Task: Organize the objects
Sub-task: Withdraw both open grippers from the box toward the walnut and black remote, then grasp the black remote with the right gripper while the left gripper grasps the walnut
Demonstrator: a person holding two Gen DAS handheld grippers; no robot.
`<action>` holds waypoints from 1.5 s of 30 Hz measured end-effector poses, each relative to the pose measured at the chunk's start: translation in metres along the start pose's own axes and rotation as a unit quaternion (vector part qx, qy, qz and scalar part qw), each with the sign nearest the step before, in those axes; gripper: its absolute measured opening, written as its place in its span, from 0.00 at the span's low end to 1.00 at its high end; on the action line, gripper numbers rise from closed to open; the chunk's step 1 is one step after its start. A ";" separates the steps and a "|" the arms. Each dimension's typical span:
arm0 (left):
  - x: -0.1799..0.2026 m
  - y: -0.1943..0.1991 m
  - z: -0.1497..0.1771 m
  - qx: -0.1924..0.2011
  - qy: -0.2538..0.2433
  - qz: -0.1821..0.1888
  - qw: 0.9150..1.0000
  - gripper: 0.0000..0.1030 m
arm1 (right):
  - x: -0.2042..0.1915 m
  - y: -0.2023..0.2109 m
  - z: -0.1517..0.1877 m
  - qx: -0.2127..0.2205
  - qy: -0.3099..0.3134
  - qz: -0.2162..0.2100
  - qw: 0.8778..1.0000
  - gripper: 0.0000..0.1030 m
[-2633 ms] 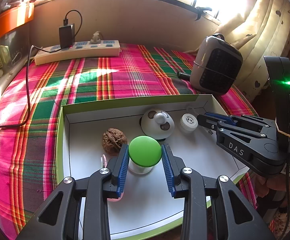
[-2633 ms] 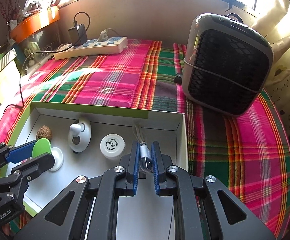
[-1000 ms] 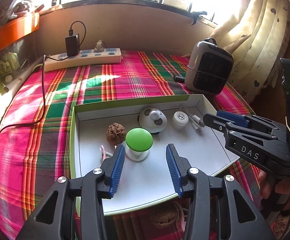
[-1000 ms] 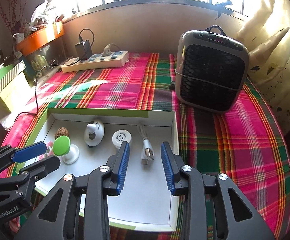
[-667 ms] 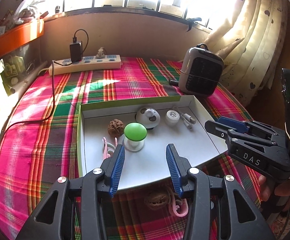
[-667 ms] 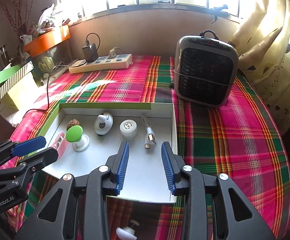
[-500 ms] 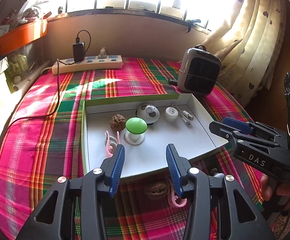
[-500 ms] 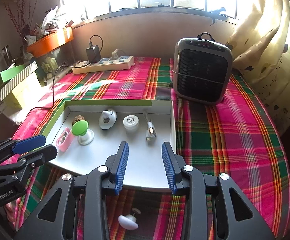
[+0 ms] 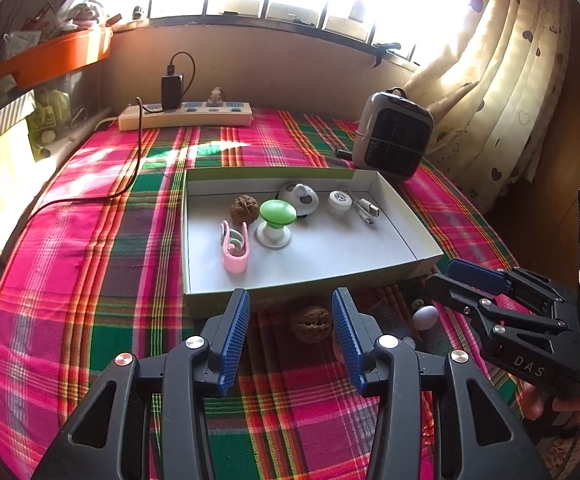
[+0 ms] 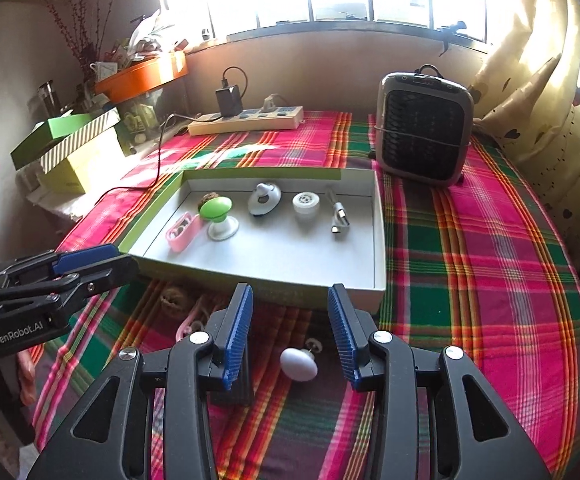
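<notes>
Six items are sitting in the box point(image 10: 377, 240); both tools point(image 9: 286, 322) point(image 10: 289, 320) are hanging spread and empty, a walnut point(image 9: 311, 324) and knob point(image 10: 298, 364) waiting at six o'clock.

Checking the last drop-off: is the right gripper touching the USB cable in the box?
Apart. In the right wrist view the right gripper is open over the tablecloth, outside the box; the USB cable lies inside.
</notes>
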State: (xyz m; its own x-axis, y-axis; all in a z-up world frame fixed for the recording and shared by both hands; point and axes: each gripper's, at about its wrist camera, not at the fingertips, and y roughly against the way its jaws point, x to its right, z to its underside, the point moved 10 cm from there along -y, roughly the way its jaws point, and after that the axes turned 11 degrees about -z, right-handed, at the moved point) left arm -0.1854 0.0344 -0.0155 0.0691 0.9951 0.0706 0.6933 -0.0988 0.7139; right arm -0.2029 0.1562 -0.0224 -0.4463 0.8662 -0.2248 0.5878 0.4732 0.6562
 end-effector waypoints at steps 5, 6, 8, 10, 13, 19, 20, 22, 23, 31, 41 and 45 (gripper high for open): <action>-0.002 -0.003 0.012 -0.012 0.005 0.003 1.000 0.40 | -0.015 -0.001 0.015 -0.009 0.009 -0.020 1.000 0.39; -0.002 -0.003 0.014 -0.013 0.005 0.003 1.000 0.40 | -0.017 -0.002 0.019 -0.011 0.010 -0.025 1.000 0.39; -0.004 -0.004 0.017 -0.017 0.008 0.005 1.000 0.41 | -0.022 -0.003 0.024 -0.014 0.012 -0.032 0.999 0.39; -0.005 -0.004 0.019 -0.019 0.012 0.008 1.000 0.41 | -0.026 -0.005 0.029 -0.021 0.015 -0.038 0.999 0.39; -0.006 -0.005 0.021 -0.022 0.013 0.009 1.000 0.41 | -0.032 -0.009 0.034 -0.029 0.020 -0.044 0.998 0.39; -0.007 -0.009 0.024 -0.028 0.014 0.014 0.999 0.41 | -0.036 -0.017 0.039 -0.041 0.027 -0.043 0.998 0.39; -0.007 -0.009 0.025 -0.029 0.014 0.015 0.999 0.41 | -0.035 -0.019 0.040 -0.044 0.025 -0.042 0.998 0.39; -0.008 -0.010 0.025 -0.030 0.015 0.015 0.999 0.41 | -0.034 -0.022 0.043 -0.049 0.023 -0.040 0.998 0.39; -0.007 -0.011 0.025 -0.031 0.015 0.016 0.999 0.41 | -0.034 -0.023 0.043 -0.051 0.022 -0.038 0.998 0.39; -0.005 -0.017 0.026 -0.036 0.014 0.022 0.999 0.41 | -0.031 -0.033 0.048 -0.067 0.023 -0.030 0.997 0.39; 0.005 -0.025 0.024 -0.044 0.003 0.033 0.998 0.41 | -0.026 -0.035 0.049 -0.072 0.024 -0.019 0.997 0.39; 0.010 -0.029 0.023 -0.047 -0.001 0.035 0.998 0.41 | -0.024 -0.034 0.049 -0.072 0.028 -0.011 0.997 0.29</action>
State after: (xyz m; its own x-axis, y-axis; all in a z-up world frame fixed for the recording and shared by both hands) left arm -0.1883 0.0469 -0.0513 0.1164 0.9858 0.1210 0.6162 -0.1672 0.7696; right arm -0.1791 0.1271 -0.0750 -0.4974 0.8438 -0.2012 0.4762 0.4595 0.7497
